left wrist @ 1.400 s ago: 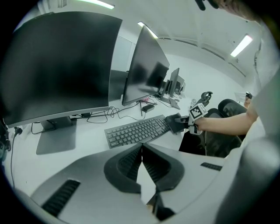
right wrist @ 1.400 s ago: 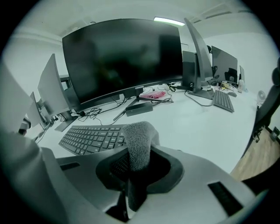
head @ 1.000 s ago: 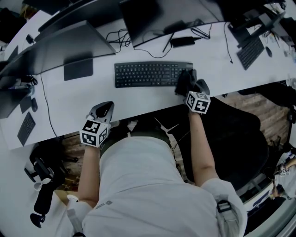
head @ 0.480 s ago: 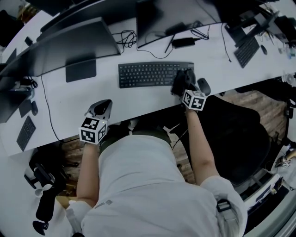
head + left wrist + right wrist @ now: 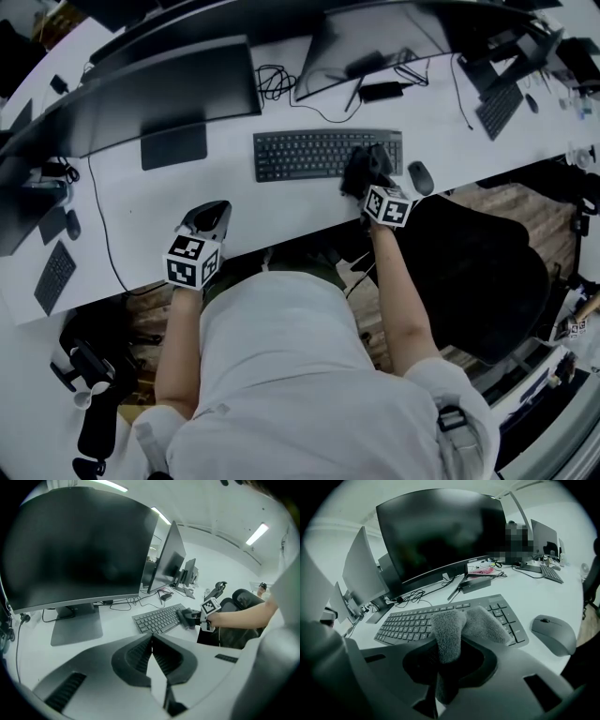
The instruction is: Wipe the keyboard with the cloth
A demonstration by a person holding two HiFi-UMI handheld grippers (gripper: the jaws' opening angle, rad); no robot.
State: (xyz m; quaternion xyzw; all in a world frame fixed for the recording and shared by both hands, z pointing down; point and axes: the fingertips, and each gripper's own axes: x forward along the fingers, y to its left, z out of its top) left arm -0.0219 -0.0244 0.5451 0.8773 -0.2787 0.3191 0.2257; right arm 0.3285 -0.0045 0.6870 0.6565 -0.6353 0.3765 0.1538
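Observation:
A black keyboard (image 5: 314,154) lies on the white desk (image 5: 234,202), in front of the monitors. My right gripper (image 5: 364,176) is shut on a dark fuzzy cloth (image 5: 457,627), which rests on the keyboard's right end (image 5: 440,618). In the head view the cloth (image 5: 361,167) covers the keys near the number pad. My left gripper (image 5: 210,221) hovers over the desk's near edge, left of the keyboard, with its jaws closed together and nothing between them (image 5: 151,654). From the left gripper view the keyboard (image 5: 159,618) and the right gripper (image 5: 193,618) show further off.
A grey mouse (image 5: 553,633) sits just right of the keyboard (image 5: 420,176). Monitors (image 5: 169,94) and their stands (image 5: 173,145) line the back, with cables (image 5: 277,80) and a power brick (image 5: 380,91). A second keyboard (image 5: 499,108) lies far right. A black office chair (image 5: 478,272) stands behind.
The right gripper with the cloth has slid a little leftward along the keyboard's right end. The head view has shifted, moving the scene rightward. The left gripper has stayed put.

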